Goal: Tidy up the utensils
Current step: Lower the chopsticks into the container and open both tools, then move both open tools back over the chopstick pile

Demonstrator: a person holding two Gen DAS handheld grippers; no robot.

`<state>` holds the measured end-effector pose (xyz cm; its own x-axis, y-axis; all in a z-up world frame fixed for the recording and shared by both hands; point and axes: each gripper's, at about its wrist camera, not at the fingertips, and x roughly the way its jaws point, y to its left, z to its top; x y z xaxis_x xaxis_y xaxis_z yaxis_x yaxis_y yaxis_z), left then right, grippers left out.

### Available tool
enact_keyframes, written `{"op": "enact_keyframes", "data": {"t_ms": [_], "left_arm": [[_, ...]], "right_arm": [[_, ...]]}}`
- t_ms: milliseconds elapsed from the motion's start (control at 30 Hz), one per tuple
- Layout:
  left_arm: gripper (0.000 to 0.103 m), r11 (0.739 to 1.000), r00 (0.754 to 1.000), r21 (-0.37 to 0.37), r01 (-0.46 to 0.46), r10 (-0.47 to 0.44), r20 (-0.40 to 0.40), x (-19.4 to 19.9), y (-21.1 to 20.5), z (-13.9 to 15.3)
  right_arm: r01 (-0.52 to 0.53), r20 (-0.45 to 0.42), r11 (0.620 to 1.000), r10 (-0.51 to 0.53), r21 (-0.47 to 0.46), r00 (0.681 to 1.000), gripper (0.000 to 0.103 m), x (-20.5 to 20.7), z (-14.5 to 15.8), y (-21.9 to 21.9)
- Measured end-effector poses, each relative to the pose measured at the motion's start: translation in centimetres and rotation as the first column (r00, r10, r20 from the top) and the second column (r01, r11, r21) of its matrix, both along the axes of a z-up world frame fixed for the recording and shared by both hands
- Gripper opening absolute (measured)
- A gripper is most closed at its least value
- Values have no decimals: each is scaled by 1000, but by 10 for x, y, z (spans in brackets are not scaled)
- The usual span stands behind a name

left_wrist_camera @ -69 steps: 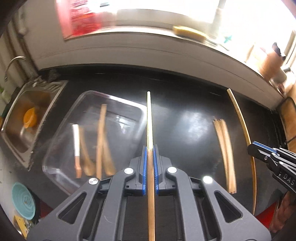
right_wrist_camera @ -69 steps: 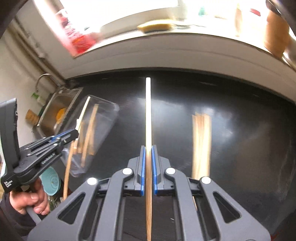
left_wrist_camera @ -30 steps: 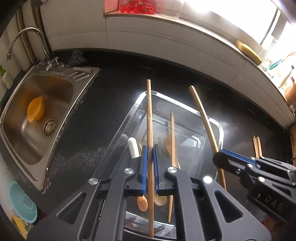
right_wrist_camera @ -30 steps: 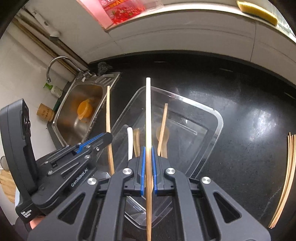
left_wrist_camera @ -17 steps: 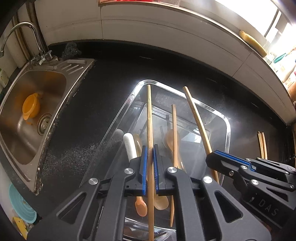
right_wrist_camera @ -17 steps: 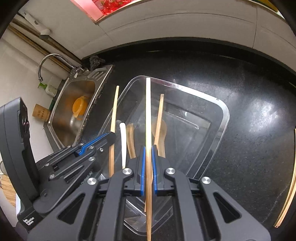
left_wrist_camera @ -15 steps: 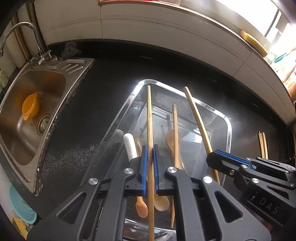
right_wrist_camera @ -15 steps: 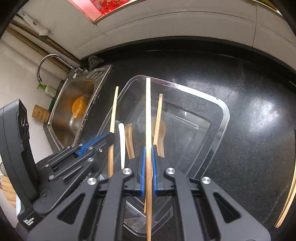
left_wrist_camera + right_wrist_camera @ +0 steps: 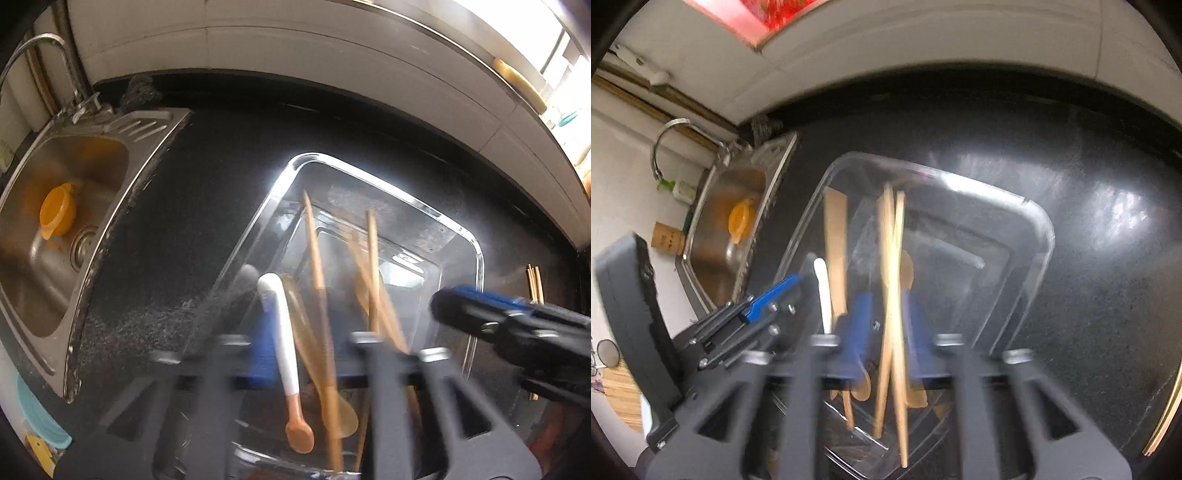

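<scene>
A clear plastic tray (image 9: pixel 476 251) (image 9: pixel 1047 236) sits on the black counter. In it lie several wooden chopsticks (image 9: pixel 317 280) (image 9: pixel 892 258), wooden spoons (image 9: pixel 303 325) and a white-handled spoon (image 9: pixel 280 325) (image 9: pixel 822 291). My left gripper (image 9: pixel 314 343) is open over the tray's near end, blurred, with a chopstick loose between its jaws. My right gripper (image 9: pixel 888 325) is open too, with chopsticks falling between its blue pads. Each gripper shows in the other's view, the right (image 9: pixel 509 325) and the left (image 9: pixel 757 314).
A steel sink (image 9: pixel 55 229) (image 9: pixel 738 221) with an orange strainer (image 9: pixel 57 214) and a tap is at the left. A bundle of chopsticks (image 9: pixel 533 284) (image 9: pixel 1167 417) lies on the counter at the right. A white tiled wall runs along the back.
Both grippers have opened and let go of their chopsticks, which now drop into the tray. Both views are blurred from motion.
</scene>
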<state>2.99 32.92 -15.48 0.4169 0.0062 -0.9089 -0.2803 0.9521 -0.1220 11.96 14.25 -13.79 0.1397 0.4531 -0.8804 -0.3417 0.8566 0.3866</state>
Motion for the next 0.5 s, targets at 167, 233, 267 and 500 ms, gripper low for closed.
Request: {"op": "enact_keyframes", "data": {"t_ms": [167, 233, 267, 500], "left_arm": [[97, 999, 998, 36, -40, 38, 51, -24, 10, 23], [97, 999, 998, 10, -48, 47, 52, -32, 15, 27], [97, 999, 997, -1, -54, 54, 50, -34, 17, 28], [97, 998, 996, 6, -70, 70, 51, -45, 10, 35]], "right_arm": [[-1, 36, 998, -2, 65, 999, 78, 2, 25, -23], [-28, 32, 997, 26, 77, 999, 78, -3, 29, -24], [-36, 33, 996, 33, 79, 999, 78, -5, 31, -23], [-71, 44, 994, 67, 80, 997, 78, -18, 43, -21]]}}
